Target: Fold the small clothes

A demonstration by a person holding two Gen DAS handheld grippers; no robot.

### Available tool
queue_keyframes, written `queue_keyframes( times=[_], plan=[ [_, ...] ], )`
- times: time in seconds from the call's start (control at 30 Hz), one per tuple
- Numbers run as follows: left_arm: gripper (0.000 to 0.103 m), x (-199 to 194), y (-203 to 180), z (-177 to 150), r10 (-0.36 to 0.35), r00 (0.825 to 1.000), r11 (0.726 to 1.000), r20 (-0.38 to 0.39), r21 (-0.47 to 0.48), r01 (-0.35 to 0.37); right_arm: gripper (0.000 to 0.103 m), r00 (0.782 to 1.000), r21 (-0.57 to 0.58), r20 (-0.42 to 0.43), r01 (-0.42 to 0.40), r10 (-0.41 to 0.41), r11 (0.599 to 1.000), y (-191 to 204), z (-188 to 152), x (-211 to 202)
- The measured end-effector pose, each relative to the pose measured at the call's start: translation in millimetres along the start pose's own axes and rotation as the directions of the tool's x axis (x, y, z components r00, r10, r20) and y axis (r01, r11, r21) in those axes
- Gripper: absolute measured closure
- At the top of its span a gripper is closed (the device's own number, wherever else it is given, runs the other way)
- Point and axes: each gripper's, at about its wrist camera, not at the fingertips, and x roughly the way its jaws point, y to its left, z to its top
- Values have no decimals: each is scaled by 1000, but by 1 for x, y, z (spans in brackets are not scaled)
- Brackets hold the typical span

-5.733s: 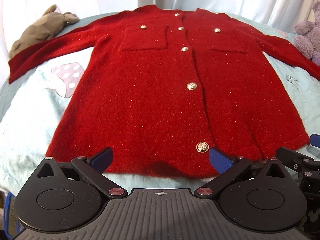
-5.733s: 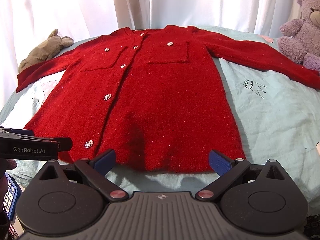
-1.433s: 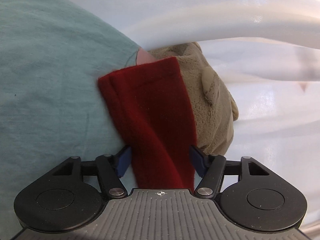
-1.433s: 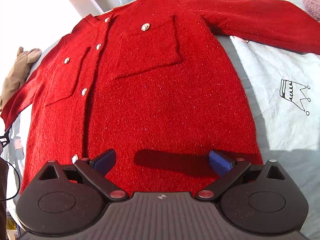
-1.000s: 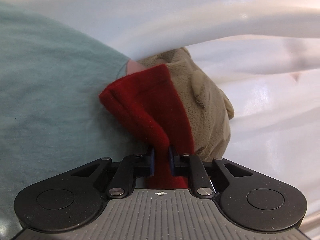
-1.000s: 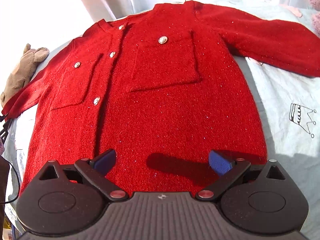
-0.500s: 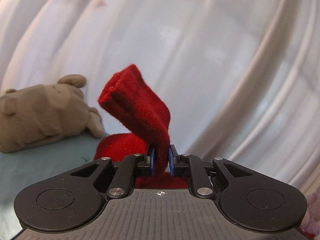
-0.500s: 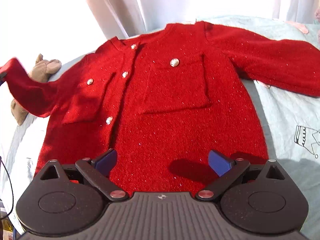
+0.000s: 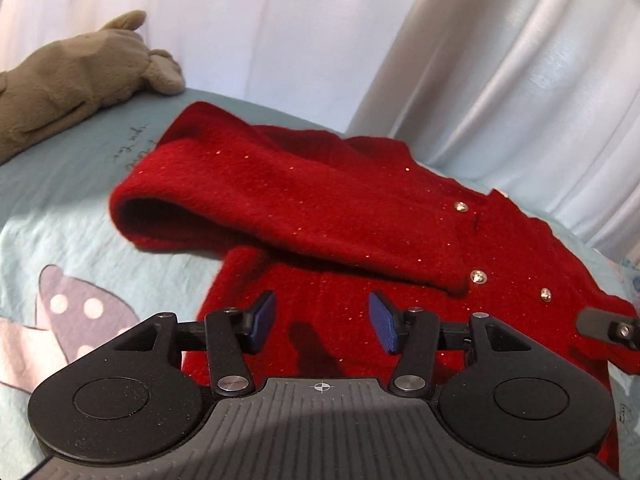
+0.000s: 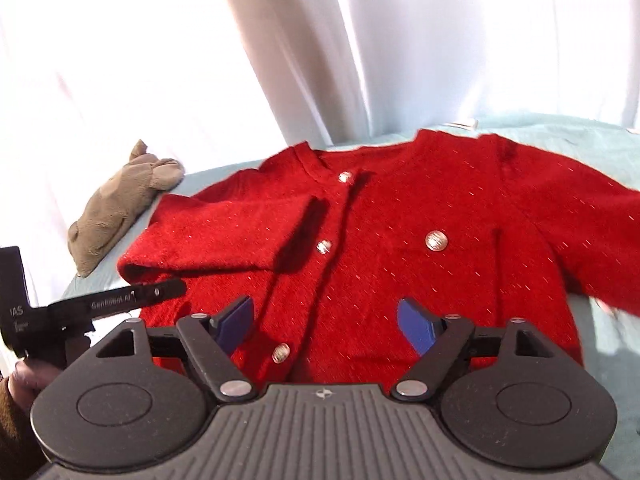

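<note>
A red knit cardigan (image 10: 400,264) with gold buttons lies flat on the pale blue bed. Its left sleeve (image 9: 304,208) is folded inward across the chest; the cuff ends near the button row, and it also shows in the right wrist view (image 10: 224,236). My left gripper (image 9: 322,322) is open and empty, just above the cardigan body below the folded sleeve. My right gripper (image 10: 326,326) is open and empty over the cardigan's lower front. The right sleeve (image 10: 592,232) stretches out to the right.
A tan plush toy (image 9: 68,76) lies at the bed's left edge, also in the right wrist view (image 10: 116,208). White curtains (image 10: 320,48) hang behind. The sheet (image 9: 60,184) has a mushroom print (image 9: 76,316). The left gripper's body (image 10: 100,300) shows at left.
My left gripper carried the left sleeve's cuff up off the bed edge and over the chest, then opened and let it go. My right gripper moved further up the cardigan.
</note>
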Motion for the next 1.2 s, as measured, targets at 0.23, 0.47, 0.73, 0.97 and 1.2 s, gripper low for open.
queue_keyframes(
  times=[0.23, 0.47, 0.73, 0.97, 1.2],
  plan=[
    [46, -9, 24, -13, 80, 997, 994, -20, -76, -81, 42, 986, 35, -42, -157, 158, 987, 15, 33, 84],
    [45, -17, 33, -19, 97, 995, 991, -26, -91, -99, 45, 971, 189, -92, -202, 222, 961, 10, 29, 141],
    [42, -18, 49, 2, 126, 992, 985, 12, -120, -124, 90, 989, 87, 65, -142, 136, 986, 19, 43, 103],
    [53, 11, 60, 32, 55, 998, 984, 17, -169, -51, 90, 979, 44, 190, 66, -73, 997, -24, 53, 47],
    [73, 31, 57, 36, -26, 999, 980, -22, -198, 21, 80, 992, 162, 55, 99, -109, 982, -68, 40, 66]
  ],
)
